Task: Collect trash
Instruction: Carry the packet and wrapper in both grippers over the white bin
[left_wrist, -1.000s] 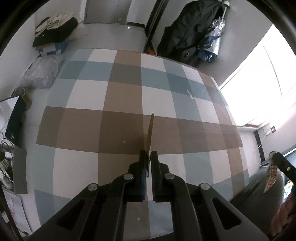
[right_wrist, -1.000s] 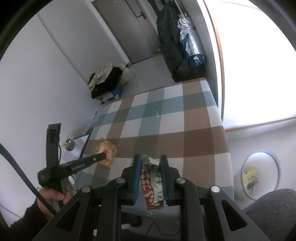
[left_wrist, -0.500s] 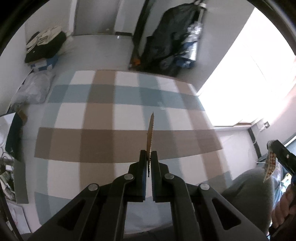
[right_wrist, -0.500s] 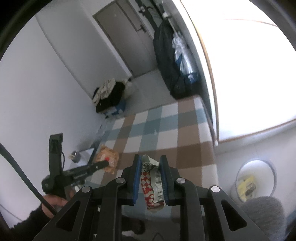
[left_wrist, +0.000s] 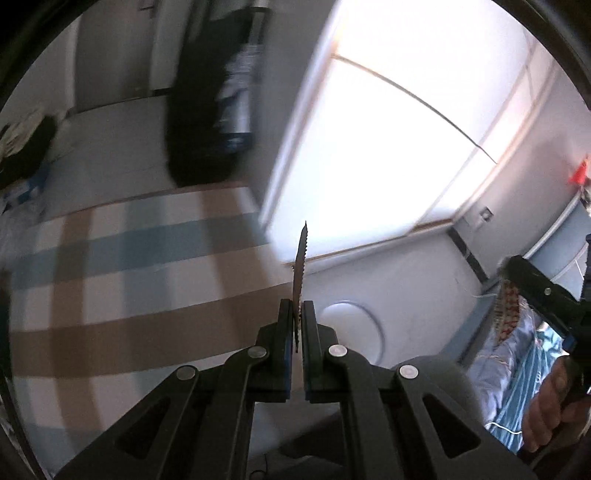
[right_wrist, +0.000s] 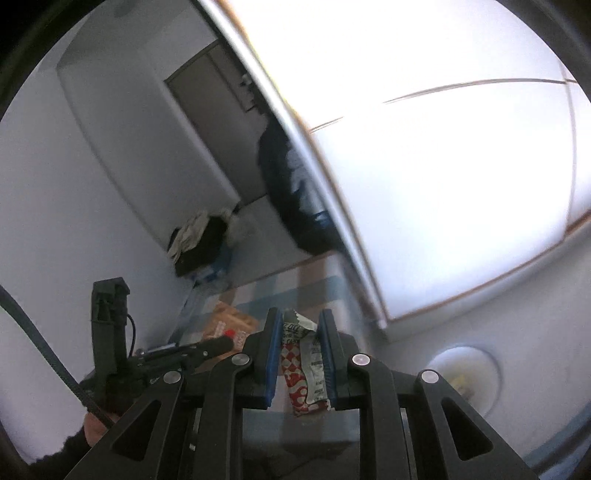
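Left wrist view: the left gripper (left_wrist: 296, 325) is clamped tight on a flat orange wrapper (left_wrist: 299, 273), seen edge-on, its serrated edge standing up from between the pads. Beyond it lies a blurred checked mat (left_wrist: 122, 266) in brown, blue and white. Just right of the fingertips a round white bin (left_wrist: 354, 332) sits on the floor below the bright window (left_wrist: 388, 155); its contents are too washed out to tell here. At the far right the right gripper (left_wrist: 517, 280), held in a hand (left_wrist: 550, 410), carries a red-and-white checked wrapper (left_wrist: 508, 310).

Right wrist view: the right gripper (right_wrist: 301, 325) is closed on the crumpled red-and-white wrapper (right_wrist: 303, 365), which fills the gap between the blue pads and hangs below them. To the left, the left gripper (right_wrist: 218, 345) holds the orange wrapper (right_wrist: 229, 325) face-on above the mat (right_wrist: 317, 291). At lower right the white bin (right_wrist: 439, 358) stands open on the floor, with something yellow (right_wrist: 461, 384) inside.
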